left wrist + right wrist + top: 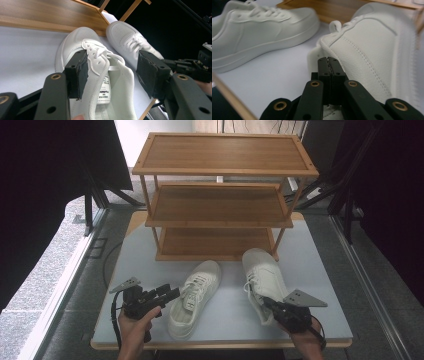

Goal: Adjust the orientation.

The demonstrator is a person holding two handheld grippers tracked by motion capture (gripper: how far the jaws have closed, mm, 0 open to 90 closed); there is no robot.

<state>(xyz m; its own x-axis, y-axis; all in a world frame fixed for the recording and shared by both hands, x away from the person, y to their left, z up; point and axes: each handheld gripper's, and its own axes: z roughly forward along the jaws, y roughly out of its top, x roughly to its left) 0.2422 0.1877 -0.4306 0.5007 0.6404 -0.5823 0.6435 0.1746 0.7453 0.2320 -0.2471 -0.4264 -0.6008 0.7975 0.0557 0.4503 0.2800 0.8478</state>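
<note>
Two white sneakers lie on the pale table in front of a wooden rack. My left gripper is open beside the left shoe. In the left gripper view its jaws straddle that shoe's opening, and the left pad is against the lace flap. My right gripper is at the heel of the right shoe. In the right gripper view its jaws are pressed together on the heel rim of that shoe. The left shoe lies beyond.
A three-shelf wooden rack stands at the back of the table, its shelves bare. The lowest shelf sits just behind the shoes' toes. Dark frames and floor surround the table. The right gripper is at the right of the left gripper view.
</note>
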